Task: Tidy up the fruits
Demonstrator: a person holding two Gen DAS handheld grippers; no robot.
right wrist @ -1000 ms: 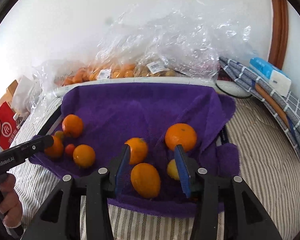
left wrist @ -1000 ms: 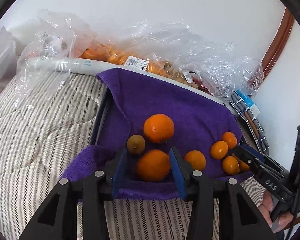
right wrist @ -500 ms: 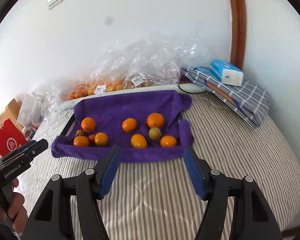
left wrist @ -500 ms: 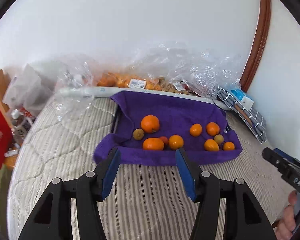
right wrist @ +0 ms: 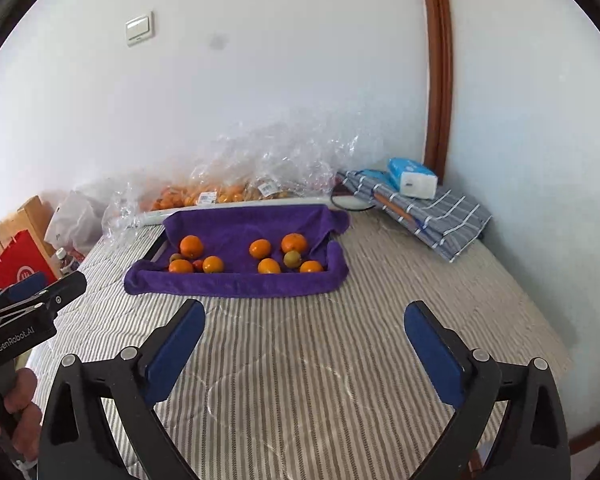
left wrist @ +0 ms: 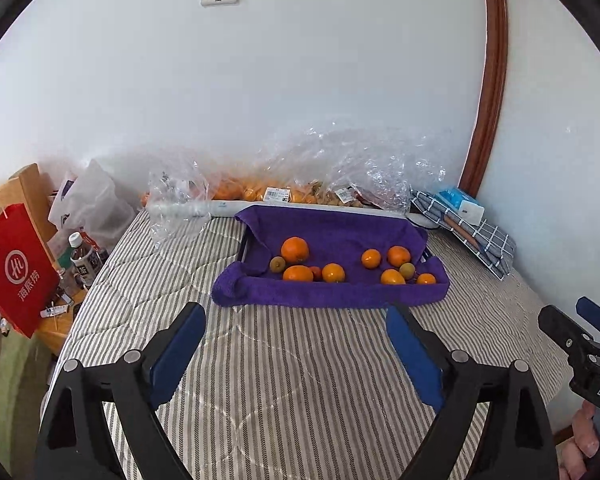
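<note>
A tray lined with a purple towel (left wrist: 340, 232) (right wrist: 236, 280) lies on the striped bed, well ahead of both grippers. Two clusters of fruit rest in it: a left group around a big orange (left wrist: 295, 249) (right wrist: 191, 246) and a right group around another orange (left wrist: 398, 255) (right wrist: 294, 243), each with a small greenish fruit. My left gripper (left wrist: 296, 312) hangs over bare bedding, its jaws opening wide with nothing between them. My right gripper (right wrist: 304, 308) is likewise pulled back, jaws opening, nothing between them. Each gripper shows at the edge of the other's view.
Clear plastic bags of oranges (left wrist: 260, 192) lie along the wall behind the tray. A folded checked cloth (right wrist: 432, 212) with a blue tissue pack (right wrist: 412, 174) sits at the far right. A red paper bag (left wrist: 16, 268) and bottles (left wrist: 84, 260) stand left of the bed.
Both grippers let go of the oranges they held in the tray, drew back and upward from it, and their jaws spread wide. The fruit stays on the towel.
</note>
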